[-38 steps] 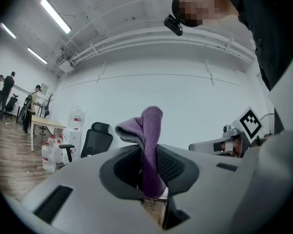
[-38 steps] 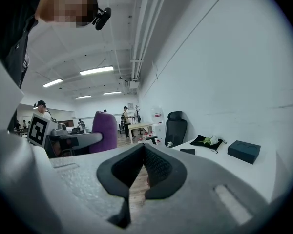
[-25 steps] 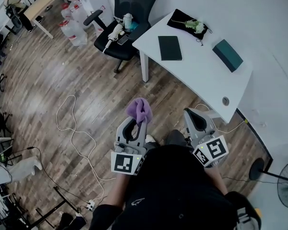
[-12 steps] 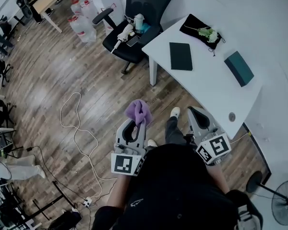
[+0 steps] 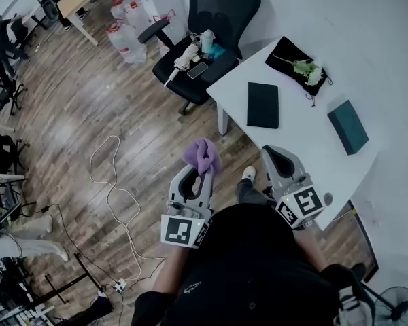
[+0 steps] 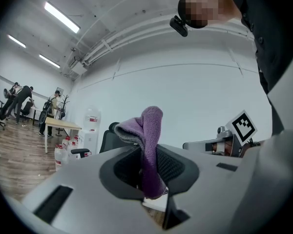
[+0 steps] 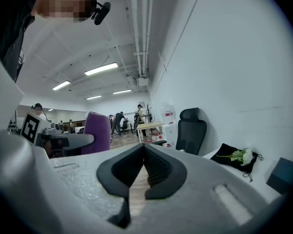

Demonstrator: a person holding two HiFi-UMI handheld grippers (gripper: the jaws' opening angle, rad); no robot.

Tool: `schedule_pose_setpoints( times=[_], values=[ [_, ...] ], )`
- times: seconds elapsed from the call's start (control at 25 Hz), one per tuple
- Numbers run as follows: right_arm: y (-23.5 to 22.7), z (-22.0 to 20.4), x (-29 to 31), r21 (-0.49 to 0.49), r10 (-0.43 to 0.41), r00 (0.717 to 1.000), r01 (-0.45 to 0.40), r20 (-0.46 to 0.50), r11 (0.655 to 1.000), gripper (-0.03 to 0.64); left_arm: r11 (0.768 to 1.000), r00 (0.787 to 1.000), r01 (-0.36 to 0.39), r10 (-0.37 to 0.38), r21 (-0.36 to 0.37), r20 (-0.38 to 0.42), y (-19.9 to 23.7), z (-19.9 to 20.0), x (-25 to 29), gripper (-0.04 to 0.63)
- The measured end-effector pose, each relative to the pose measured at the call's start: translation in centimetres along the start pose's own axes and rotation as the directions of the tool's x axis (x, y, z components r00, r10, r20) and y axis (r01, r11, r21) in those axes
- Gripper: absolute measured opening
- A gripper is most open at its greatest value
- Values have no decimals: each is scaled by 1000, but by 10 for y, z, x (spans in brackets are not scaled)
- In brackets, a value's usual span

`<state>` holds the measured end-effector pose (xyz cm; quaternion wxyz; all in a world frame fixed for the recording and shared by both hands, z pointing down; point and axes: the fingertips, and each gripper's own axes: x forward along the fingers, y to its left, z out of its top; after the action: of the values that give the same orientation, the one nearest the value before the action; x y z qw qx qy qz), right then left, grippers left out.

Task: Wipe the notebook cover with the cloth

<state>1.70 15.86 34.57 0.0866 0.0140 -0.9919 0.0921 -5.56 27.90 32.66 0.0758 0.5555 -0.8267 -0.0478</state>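
Head view up top: the black office chair [image 5: 214,19] carries a small bottle [image 5: 207,41], a phone [image 5: 197,70] and a white object on its seat, and big water jugs [image 5: 122,36] stand on the wood floor nearby. Over to the left gripper [image 6: 149,182]: it is clamped on the purple cloth [image 6: 150,130], soft terry bunched and folded over above the jaws. The right gripper [image 7: 144,147] is pinched closed on nothing, its ribbed pads meeting. The notebook [image 5: 262,104], dark, flat and matte, lies on the white table [image 5: 306,148], well apart from both grippers. A teal box [image 5: 348,126] sits further along.
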Motion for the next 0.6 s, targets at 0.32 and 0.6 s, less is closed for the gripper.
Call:
schedule_pose_setpoints(
  times=[0.32,0.6],
  values=[
    [-69,21,42,-9,81,996,-81,-21,997,5,997,997,-78,78,-6,-22,2,2,74,71],
    [-131,23,62,-27,115,993,-116,-28,993,5,996,994,-89,88,-12,-69,-8,-8,146,71]
  ],
)
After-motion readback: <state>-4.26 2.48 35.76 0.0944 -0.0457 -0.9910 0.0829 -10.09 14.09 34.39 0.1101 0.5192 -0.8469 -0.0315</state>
